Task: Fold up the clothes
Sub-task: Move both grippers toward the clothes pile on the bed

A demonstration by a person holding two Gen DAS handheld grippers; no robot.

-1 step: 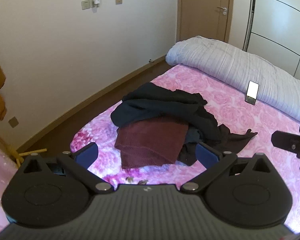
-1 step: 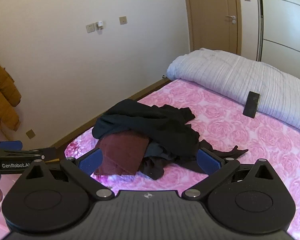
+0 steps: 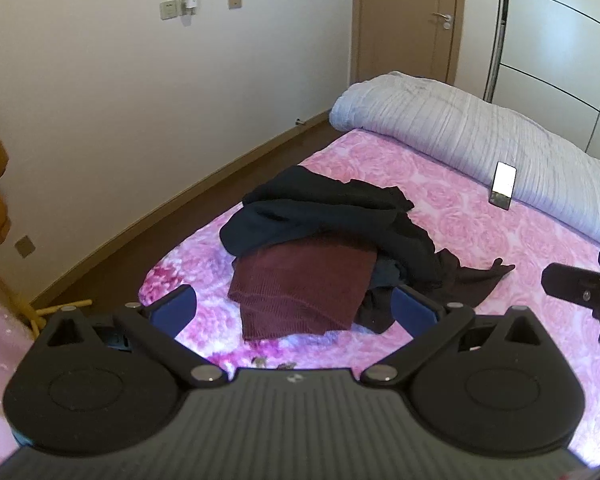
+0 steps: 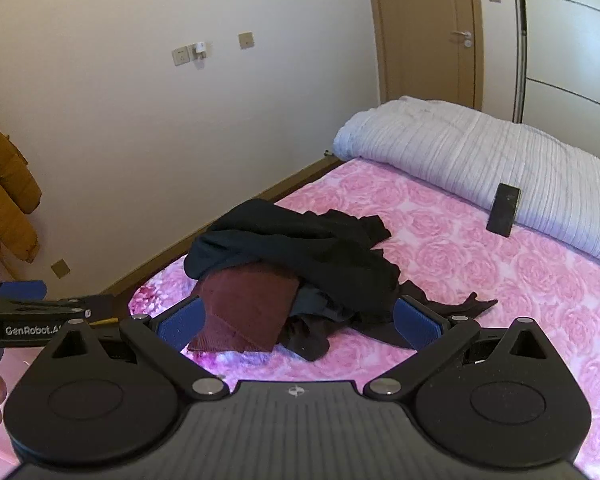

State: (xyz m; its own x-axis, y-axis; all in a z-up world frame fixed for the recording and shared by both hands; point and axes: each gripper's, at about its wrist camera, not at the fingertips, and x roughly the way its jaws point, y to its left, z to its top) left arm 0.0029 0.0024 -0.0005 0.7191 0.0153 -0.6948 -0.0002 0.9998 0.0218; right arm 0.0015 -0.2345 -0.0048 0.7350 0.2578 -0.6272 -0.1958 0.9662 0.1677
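Observation:
A heap of black garments (image 3: 332,216) lies near the foot corner of a bed with a pink rose sheet (image 3: 460,220). A dark red knitted garment (image 3: 304,284) pokes out from under the heap's near side. My left gripper (image 3: 294,308) hovers open just short of the heap, its blue pads either side of the red garment and apart from it. My right gripper (image 4: 298,322) is open too, facing the same black heap (image 4: 300,248) and red garment (image 4: 244,304) from slightly further right. Each gripper shows at the edge of the other's view. Neither holds anything.
A rolled pale grey quilt (image 3: 460,136) lies across the head of the bed, with a phone (image 3: 503,186) leaning against it. A strip of brown floor (image 3: 180,216) runs between bed and wall. A door (image 3: 404,20), a wardrobe (image 3: 560,60) and an orange coat (image 4: 4,200) stand around.

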